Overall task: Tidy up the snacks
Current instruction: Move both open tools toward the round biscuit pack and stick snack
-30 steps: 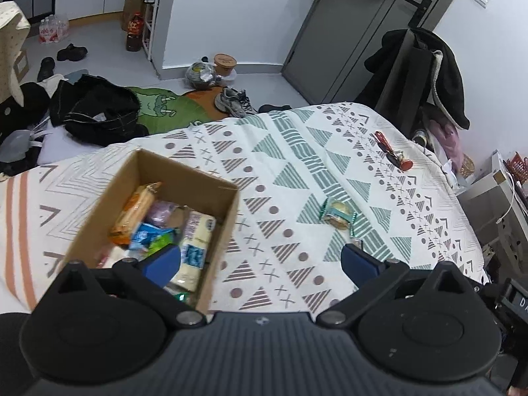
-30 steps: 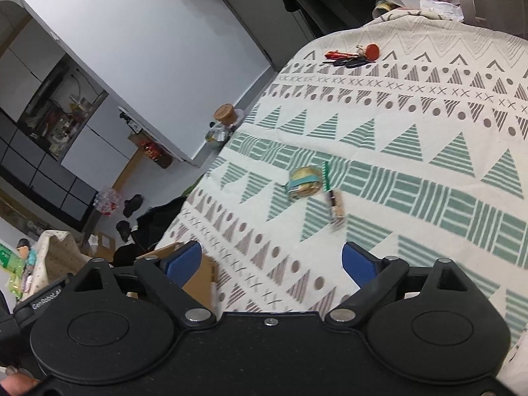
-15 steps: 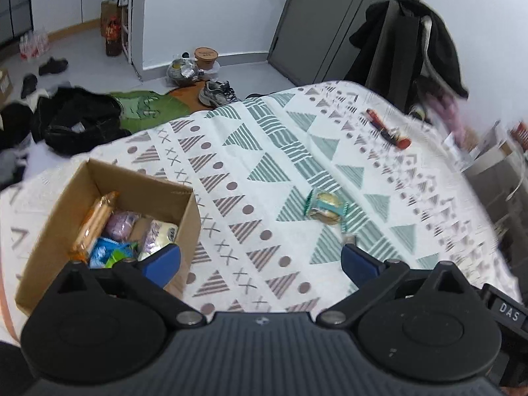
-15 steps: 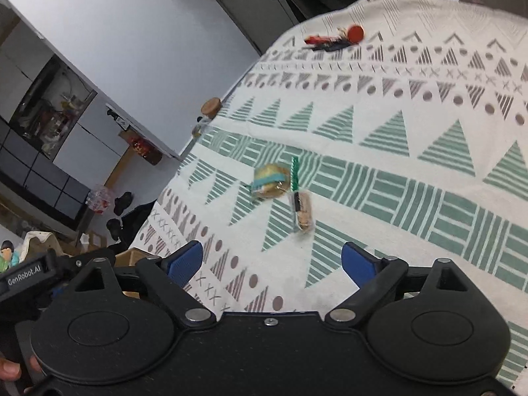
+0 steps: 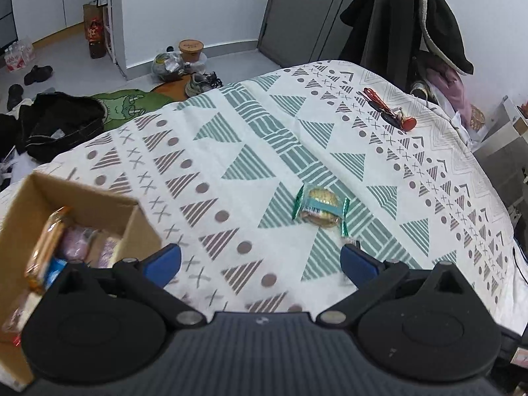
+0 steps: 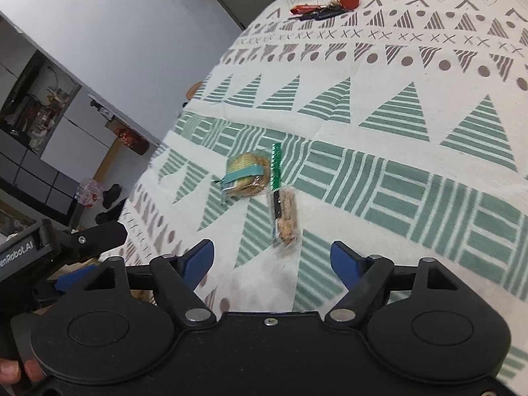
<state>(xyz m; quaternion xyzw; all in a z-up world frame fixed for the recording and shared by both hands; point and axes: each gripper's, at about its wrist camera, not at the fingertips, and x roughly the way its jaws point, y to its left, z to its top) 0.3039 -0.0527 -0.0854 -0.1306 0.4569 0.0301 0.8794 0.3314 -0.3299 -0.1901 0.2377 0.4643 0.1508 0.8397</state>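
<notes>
Since a second ago your left gripper [image 5: 260,262], jaws wide and empty, has swung from the brown cardboard box [image 5: 109,203] toward the round clear-wrapped cookie pack [image 5: 319,206] on the triangle-patterned bedsheet [image 5: 250,151]. Your right gripper [image 6: 272,257], also spread wide, has closed on the slim crinkly nut bar [image 6: 286,216] lying beside that pack.

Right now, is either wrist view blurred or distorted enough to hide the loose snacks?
Left wrist view: the brown cardboard box and its contents are smeared by motion, while the round clear-wrapped biscuit pack stays sharp. Right wrist view: the long clear-wrapped snack bar is slightly soft. Fisheye bends the patterned bedspread in both.
</notes>
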